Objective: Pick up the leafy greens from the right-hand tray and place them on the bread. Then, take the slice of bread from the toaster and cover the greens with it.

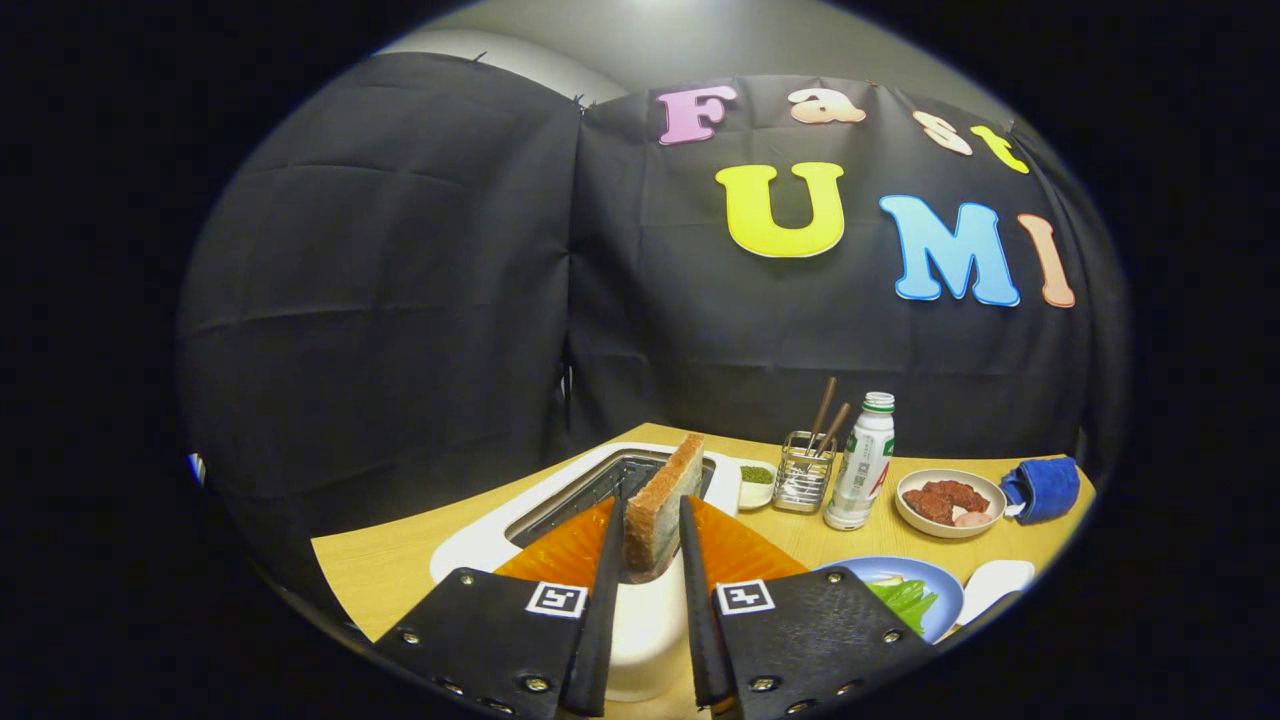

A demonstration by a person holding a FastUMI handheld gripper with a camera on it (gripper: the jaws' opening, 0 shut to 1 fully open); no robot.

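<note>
At the bottom centre of the frame, the tongs [652,545] are gripping a slice of bread [660,505] between their two fingers, with a finger pressing on each flat face. The slice is standing on edge, its crust running up and away toward the booth wall, and its lower end is hanging just above the white toaster [480,545]. The toaster is sitting directly beneath and ahead of the fingers, its dark slot [585,490] lying open just left of the slice.

To the lower right of the fingers, a blue plate [945,590] is carrying the leafy greens [905,600]; the right finger's housing is covering much of that plate, so whether bread is lying under the greens cannot be told. Just right of it, a white dish [995,580] is peeking in at the counter's edge.

Beyond the toaster, toward the middle right of the frame, a small dish of green bits [757,478] is sitting beside a wire holder with chopsticks [805,480], and a white bottle with a green cap [862,465] is standing just right of that. Further right, a bowl of reddish meat pieces [950,500] is resting near a rolled blue cloth [1042,488]. All of this is sitting on the light wooden counter [390,565].
</note>
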